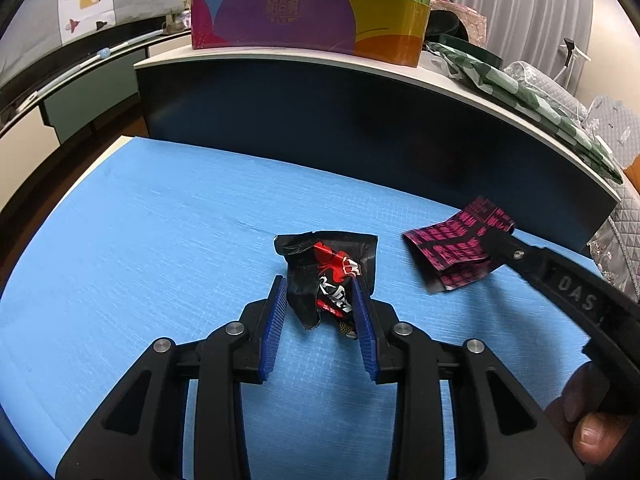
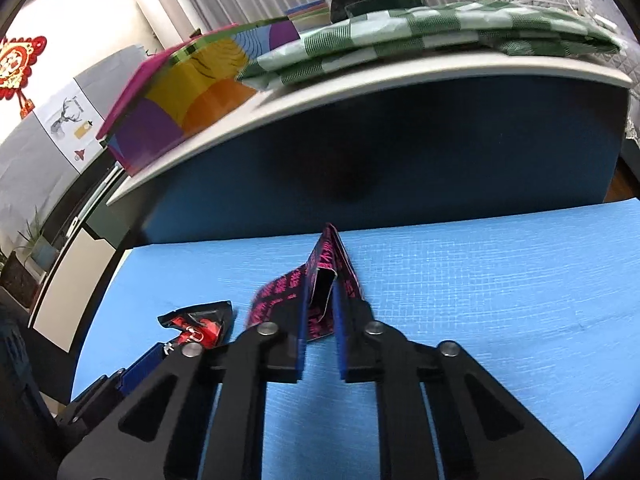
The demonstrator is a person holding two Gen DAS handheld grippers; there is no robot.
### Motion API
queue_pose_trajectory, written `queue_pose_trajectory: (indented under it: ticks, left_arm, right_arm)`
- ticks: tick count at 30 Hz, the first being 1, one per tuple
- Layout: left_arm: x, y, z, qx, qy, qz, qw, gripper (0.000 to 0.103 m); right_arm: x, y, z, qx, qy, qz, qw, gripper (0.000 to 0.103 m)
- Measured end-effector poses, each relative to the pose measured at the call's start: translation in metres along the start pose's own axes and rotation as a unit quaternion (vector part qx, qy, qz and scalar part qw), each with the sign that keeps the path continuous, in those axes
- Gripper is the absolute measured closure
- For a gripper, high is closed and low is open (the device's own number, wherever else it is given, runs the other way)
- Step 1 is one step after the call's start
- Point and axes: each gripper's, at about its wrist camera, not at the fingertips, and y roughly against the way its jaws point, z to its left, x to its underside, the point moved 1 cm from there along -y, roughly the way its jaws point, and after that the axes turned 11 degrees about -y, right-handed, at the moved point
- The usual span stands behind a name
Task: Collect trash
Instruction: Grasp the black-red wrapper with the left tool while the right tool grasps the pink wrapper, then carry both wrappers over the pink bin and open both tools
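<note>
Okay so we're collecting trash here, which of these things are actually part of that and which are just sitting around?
Part of the job:
- black and red wrapper, between the left tool's fingers
- pink and black wrapper, clamped in the right tool

Just lying about:
- colourful gift box on the shelf
- green checked cloth beside it
- blue mat under the wrappers

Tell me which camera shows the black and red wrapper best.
The left wrist view. The black and red wrapper sits centred there between the left gripper fingers, crumpled on the blue mat, its print visible. The right wrist view shows only part of it at lower left, partly hidden behind gripper parts.
</note>
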Motion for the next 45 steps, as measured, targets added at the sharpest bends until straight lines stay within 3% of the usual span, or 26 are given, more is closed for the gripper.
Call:
queue_pose_trajectory:
  ticks: [14,28,39,45]
  left_arm:
    - [-0.003,0.032,-0.023,0.013,-0.014,-0.017,0.9997,0.071]
    - [-0.007,0.103,-0.075,0.055,-0.051,-0.065,0.9950,0.071]
    - [0.003,0.159,-0.133,0.116,-0.090,-0.098,0.9843,0.071]
    - [0.014,0.179,-0.165,0.136,-0.119,-0.114,0.9769,0.071]
  right_arm:
    - [-0.020,0.080,-0.007,0.040,0.037,-0.073,0.996,0.096]
    - [-0.021,0.194,-0.024,0.099,0.083,-0.140,0.982,0.096]
    - [-0.014,0.296,-0.052,0.130,0.100,-0.182,0.970,0.096]
    - [-0.014,0.340,-0.092,0.151,0.092,-0.192,0.965,0.096]
